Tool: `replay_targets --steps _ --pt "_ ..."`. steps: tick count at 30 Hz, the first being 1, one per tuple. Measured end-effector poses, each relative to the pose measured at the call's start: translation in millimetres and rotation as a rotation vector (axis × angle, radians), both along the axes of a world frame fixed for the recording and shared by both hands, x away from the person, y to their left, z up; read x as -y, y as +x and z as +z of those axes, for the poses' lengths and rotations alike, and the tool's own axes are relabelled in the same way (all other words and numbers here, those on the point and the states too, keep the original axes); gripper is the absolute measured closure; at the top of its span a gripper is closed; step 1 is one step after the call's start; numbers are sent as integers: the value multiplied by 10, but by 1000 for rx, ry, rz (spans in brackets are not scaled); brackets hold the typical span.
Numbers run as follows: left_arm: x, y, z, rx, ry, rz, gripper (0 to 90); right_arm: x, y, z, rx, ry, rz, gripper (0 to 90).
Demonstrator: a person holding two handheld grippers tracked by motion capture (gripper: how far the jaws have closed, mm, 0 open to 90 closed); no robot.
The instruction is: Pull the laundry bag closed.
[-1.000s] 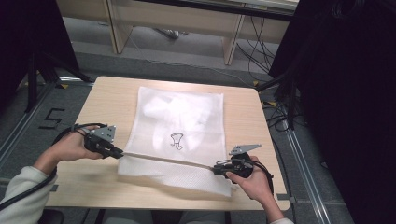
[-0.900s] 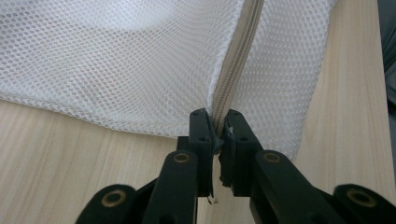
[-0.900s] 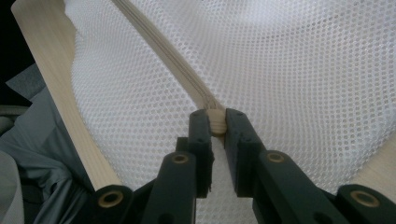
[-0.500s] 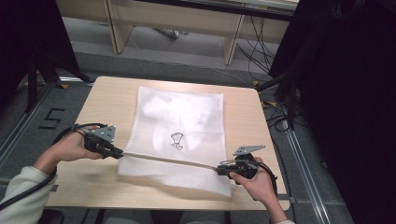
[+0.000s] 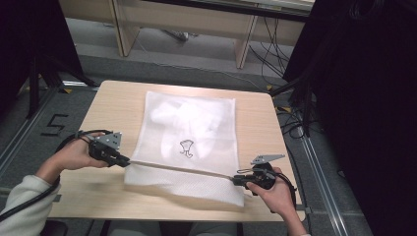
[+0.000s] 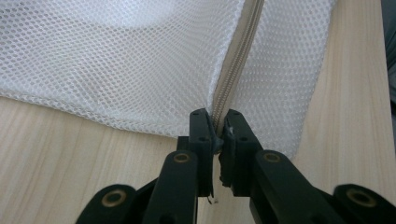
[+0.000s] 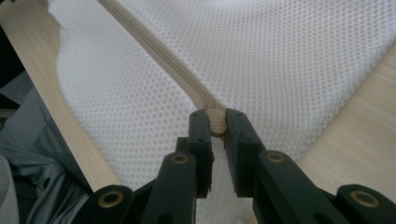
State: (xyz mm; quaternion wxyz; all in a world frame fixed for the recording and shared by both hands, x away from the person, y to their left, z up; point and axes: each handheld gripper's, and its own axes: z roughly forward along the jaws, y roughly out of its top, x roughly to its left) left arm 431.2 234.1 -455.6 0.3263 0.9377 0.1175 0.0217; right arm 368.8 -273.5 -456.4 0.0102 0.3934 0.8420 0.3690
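A white mesh laundry bag (image 5: 189, 132) lies flat on the wooden table (image 5: 110, 108), with white cloth inside and a small black print (image 5: 187, 147) on its face. A beige zipper (image 5: 177, 168) runs taut along its near side. My left gripper (image 5: 124, 161) is shut on the zipper's left end (image 6: 216, 126). At the other end, my right gripper (image 5: 235, 180) is shut on the beige zipper end (image 7: 216, 125). Mesh (image 7: 280, 60) spreads on both sides of the zipper (image 7: 154, 46) in the right gripper view.
The bag's near edge (image 5: 196, 191) hangs slack close to the table's front edge. Bare wood lies left and right of the bag. Beyond the table stand wooden furniture legs (image 5: 243, 46) and loose cables (image 5: 273, 54) on the floor; dark curtains flank both sides.
The right hand has drifted slightly down and to the right, keeping the zipper stretched. The left hand has stayed put.
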Motion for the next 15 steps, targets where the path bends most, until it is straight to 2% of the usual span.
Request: replay_targets --steps 1,2,11,15 --pt "-2 0 0 0 -4 2 827 5 -3 -2 3 -3 -5 822" --pt "-3 1 2 1 -3 0 827 6 -16 3 -18 7 -15 821" --pt "2 -1 1 0 -10 1 828 73 -24 -15 -15 8 -29 822" --pt "-4 3 1 3 -5 4 828 71 -22 -15 -14 -11 -35 822"
